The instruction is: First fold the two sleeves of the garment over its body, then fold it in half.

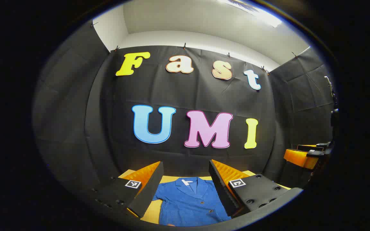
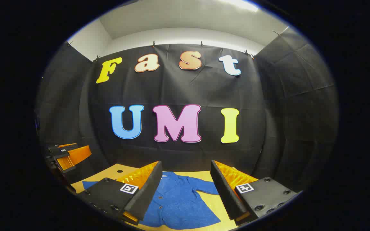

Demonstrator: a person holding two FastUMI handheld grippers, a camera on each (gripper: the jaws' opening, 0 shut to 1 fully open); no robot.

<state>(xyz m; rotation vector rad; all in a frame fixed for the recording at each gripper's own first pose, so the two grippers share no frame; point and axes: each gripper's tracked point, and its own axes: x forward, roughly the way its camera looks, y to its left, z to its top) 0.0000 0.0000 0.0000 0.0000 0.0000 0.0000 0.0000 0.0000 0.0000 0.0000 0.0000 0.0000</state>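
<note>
Hovering with both the left gripper (image 1: 185,186) and right gripper (image 2: 185,184) spread wide, holding nothing, above the flat blue shirt (image 1: 189,202); likely beginning sleeve folds, needing descent onto a sleeve (image 2: 207,186) just ahead.

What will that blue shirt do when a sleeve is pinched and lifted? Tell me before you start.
The blue shirt lies flat on the table, so it is probably thin and floppy; a lifted sleeve would likely drape and drag the body. It looks light. Both grippers, left and right, are open above it.
</note>
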